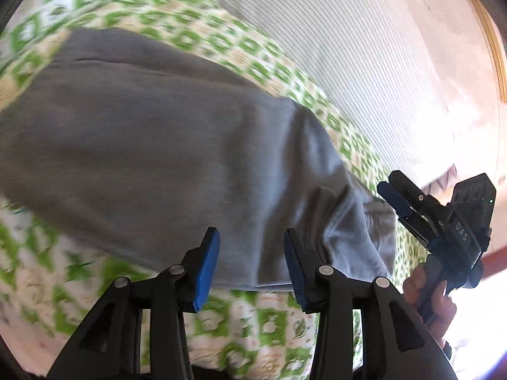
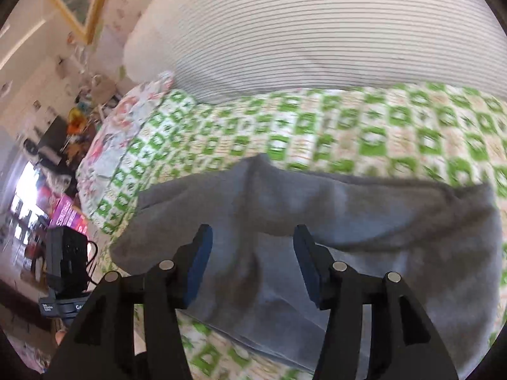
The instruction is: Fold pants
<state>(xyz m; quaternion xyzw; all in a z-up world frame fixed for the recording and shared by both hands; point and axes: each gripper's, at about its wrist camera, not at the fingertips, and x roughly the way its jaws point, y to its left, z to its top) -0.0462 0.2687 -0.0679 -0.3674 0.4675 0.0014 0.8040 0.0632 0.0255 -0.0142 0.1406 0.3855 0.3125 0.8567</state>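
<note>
Pants (image 1: 152, 145): grey, lying folded across the bed's green-checked cover (image 2: 348, 133), filling the middle of both views.
Left gripper (image 1: 252, 264): hovering at the lower centre, fingers standing apart with nothing between them, likely freed to let the fold settle.
Right gripper (image 2: 252, 264): fingers gaping over the cloth, gripping nothing.
Striped pillow (image 2: 317, 31): sitting beyond the pants, upper frame.
Hand (image 1: 427, 297): holding the right gripper's handle, lower right.
</note>
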